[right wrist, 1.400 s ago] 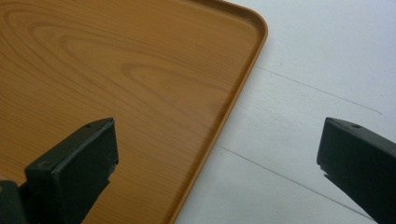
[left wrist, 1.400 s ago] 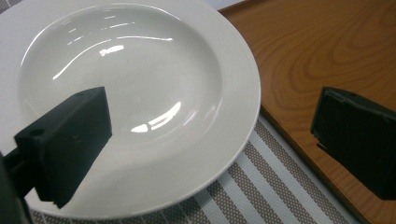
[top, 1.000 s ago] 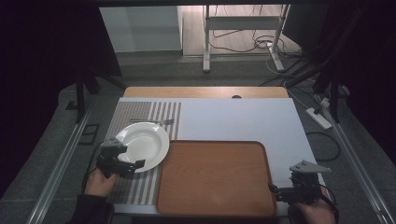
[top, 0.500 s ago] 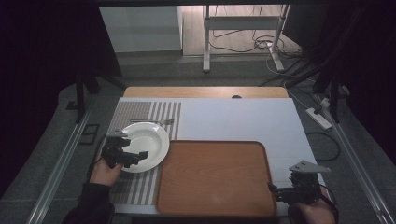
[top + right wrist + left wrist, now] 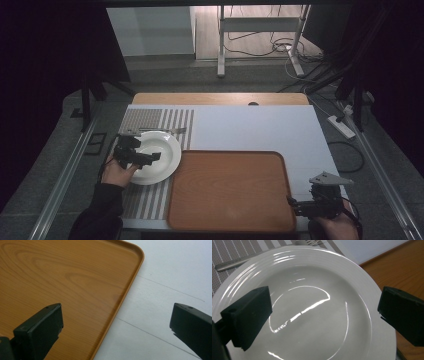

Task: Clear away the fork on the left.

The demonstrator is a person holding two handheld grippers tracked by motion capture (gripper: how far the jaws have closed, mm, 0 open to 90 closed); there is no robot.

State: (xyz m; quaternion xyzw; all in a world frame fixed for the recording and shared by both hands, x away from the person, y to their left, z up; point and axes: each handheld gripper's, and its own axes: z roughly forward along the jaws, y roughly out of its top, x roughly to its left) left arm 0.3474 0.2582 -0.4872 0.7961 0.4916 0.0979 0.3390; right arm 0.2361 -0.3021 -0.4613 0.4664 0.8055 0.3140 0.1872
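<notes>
Left gripper (image 5: 150, 156) has moved in over the white plate (image 5: 165, 150) since a sec ago, jaws apart w/ one above the plate's bowl, one past its rim toward the wooden tray (image 5: 230, 190); looks like a rim grasp is being lined up. Plate sits on the striped placemat (image 5: 150, 120) at bench left, just beside the tray. Fork (image 5: 172, 130) lies just behind the plate, clear of the approach; right gripper (image 5: 295, 205) idles at the tray's near-right corner, jaws apart, nothing held.
</notes>
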